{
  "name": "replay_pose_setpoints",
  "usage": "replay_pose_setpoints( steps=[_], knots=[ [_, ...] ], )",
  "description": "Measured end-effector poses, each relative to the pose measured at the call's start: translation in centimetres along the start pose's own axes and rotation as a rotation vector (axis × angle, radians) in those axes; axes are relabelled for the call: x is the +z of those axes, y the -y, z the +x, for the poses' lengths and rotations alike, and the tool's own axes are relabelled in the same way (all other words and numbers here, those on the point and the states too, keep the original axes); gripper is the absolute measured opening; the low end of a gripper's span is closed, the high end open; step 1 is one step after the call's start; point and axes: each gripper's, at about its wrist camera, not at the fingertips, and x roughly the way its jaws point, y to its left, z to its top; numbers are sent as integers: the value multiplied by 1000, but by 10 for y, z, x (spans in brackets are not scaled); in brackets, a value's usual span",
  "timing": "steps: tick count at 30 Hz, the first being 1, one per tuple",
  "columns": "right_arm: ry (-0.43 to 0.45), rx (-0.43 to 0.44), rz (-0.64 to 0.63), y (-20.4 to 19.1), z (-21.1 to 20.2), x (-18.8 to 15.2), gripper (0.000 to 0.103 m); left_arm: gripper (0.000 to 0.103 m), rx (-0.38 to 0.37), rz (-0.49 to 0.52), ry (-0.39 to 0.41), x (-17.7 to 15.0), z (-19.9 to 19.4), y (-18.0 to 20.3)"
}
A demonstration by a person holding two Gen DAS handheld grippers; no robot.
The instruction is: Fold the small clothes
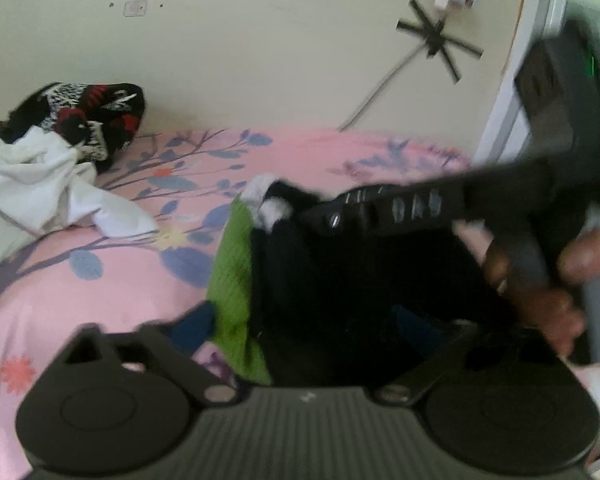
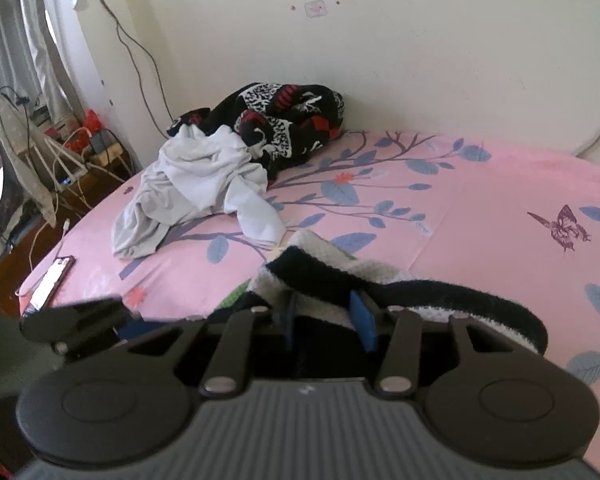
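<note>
A fuzzy black-and-white garment [image 2: 332,268] lies bunched on the pink floral bedsheet [image 2: 480,216], over a green cloth [image 1: 232,272]. My right gripper [image 2: 326,320] is shut on a fold of it; white fleece shows between the blue pads [image 2: 364,320]. In the left wrist view the same right gripper [image 1: 324,216] reaches in from the right in a person's hand [image 1: 548,304], across the garment's [image 1: 340,280] far end. My left gripper [image 1: 304,326] stands wide over the near end, with black fabric between its fingers and no visible pinch. One of its fingers [image 2: 76,320] shows at left.
A crumpled white garment [image 2: 196,192] and a black, red and white patterned blanket [image 2: 288,124] lie at the bed's far left by the wall. A phone [image 2: 50,280] on a cable rests at the bed's left edge. A fan [image 2: 16,152] and cables stand on the floor beyond.
</note>
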Motion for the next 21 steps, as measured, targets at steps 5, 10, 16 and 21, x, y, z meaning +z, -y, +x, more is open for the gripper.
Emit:
replay_pose_setpoints(
  steps=[5, 10, 16, 21],
  knots=[
    [-39, 8, 25, 2, 2, 8, 43, 41, -18, -70, 6, -16, -22, -13],
    [7, -31, -11, -5, 5, 0, 43, 45, -41, -136, 6, -24, -22, -22],
    [52, -33, 0, -4, -7, -5, 45, 86, -9, -171, -45, -18, -14, -33],
    [266, 45, 106, 13, -82, -25, 90, 103, -89, -191, -32, -6, -29, -41]
  ],
)
